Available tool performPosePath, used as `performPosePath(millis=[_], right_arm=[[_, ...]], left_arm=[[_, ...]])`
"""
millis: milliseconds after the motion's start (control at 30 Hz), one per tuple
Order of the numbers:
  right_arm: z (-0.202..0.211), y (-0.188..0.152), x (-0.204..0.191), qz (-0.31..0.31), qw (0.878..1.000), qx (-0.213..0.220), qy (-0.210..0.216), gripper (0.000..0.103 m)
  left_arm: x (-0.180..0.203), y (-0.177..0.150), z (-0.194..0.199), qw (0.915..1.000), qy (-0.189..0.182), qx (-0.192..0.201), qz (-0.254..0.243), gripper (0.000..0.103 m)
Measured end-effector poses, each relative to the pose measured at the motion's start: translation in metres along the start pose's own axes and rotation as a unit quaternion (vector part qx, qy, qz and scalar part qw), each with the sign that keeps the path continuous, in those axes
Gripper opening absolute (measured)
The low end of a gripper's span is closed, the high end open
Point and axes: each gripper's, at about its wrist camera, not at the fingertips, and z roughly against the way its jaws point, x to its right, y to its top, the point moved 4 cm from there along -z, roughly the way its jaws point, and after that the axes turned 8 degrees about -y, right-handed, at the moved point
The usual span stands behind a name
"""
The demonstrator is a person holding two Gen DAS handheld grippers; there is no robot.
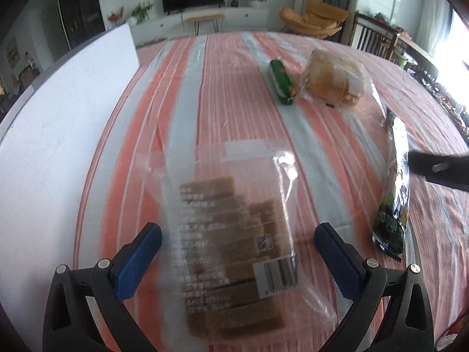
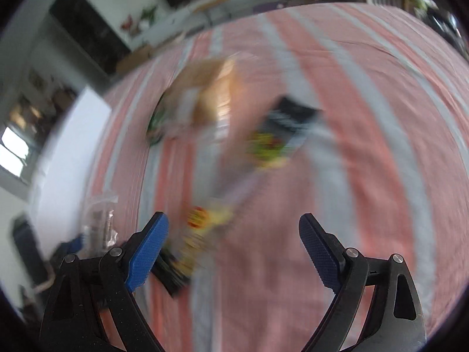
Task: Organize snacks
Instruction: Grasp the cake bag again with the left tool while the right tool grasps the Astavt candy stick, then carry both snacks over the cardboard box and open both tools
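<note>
1. Low in the middle of the left wrist view, the clear bag of brown bars (image 1: 231, 243) lies on the striped cloth (image 1: 222, 88), between the spread fingers of the left gripper (image 1: 239, 234).
2. Its long axis runs roughly along the fingers, away from the camera.
3. Right gripper (image 2: 234, 234) is spread, empty, nearer the dark packet (image 2: 187, 252); view blurred.

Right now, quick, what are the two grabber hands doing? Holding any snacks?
Left gripper: open, holding nothing; the clear bag of brown bars lies between its fingers.
Right gripper: open, holding nothing.
</note>
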Motion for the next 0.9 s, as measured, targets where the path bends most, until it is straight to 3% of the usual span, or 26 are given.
performPosePath(millis=[67, 100, 133, 167, 200, 233, 267, 400, 433, 600, 700, 900], right_arm=[[-0.011, 0.003, -0.019, 0.039, 0.998, 0.004, -0.057, 0.093], [-0.012, 0.003, -0.02, 0.04, 0.997, 0.013, -0.067, 0.092], [-0.009, 0.002, -0.015, 0.028, 0.997, 0.02, -0.065, 0.086], [-0.005, 0.001, -0.009, 0.017, 0.997, 0.028, -0.072, 0.076], [-0.001, -0.001, -0.001, 0.013, 0.996, 0.033, -0.086, 0.042], [0.002, -0.003, 0.01, 0.006, 0.997, 0.028, -0.075, 0.027], [0.005, -0.005, 0.018, -0.002, 0.998, 0.023, -0.061, 0.022], [0.019, -0.019, 0.068, -0.073, 0.997, 0.008, 0.035, 0.02], [0.024, -0.026, 0.083, -0.106, 0.991, 0.001, 0.087, 0.02], [0.045, -0.051, 0.113, -0.21, 0.95, -0.011, 0.23, 0.02], [0.065, -0.059, 0.109, -0.225, 0.933, -0.001, 0.282, 0.02], [0.116, -0.035, 0.035, -0.163, 0.924, 0.017, 0.344, 0.02]], left_arm=[[-0.002, -0.001, 0.005, 1.0, 0.002, 0.004, 0.007, 0.087], [-0.002, -0.001, 0.01, 0.9999, -0.002, 0.011, 0.006, 0.065], [-0.001, -0.001, 0.014, 0.9999, -0.009, 0.012, 0.001, 0.056], [-0.001, -0.001, 0.015, 0.9999, -0.006, 0.009, -0.004, 0.055], [-0.002, -0.002, 0.017, 0.9998, -0.013, 0.009, -0.007, 0.054], [-0.003, -0.004, 0.018, 0.9997, -0.019, 0.011, -0.007, 0.054], [-0.003, -0.005, 0.02, 0.9997, -0.022, 0.013, -0.004, 0.054], [-0.004, -0.013, 0.03, 0.9979, -0.056, 0.026, 0.018, 0.054], [-0.003, -0.014, 0.033, 0.997, -0.067, 0.028, 0.024, 0.054], [0.008, -0.014, 0.054, 0.9923, -0.111, 0.044, 0.034, 0.054], [0.012, -0.019, 0.074, 0.9879, -0.136, 0.059, 0.046, 0.054], [0.001, -0.014, 0.136, 0.9734, -0.188, 0.105, 0.079, 0.054]])
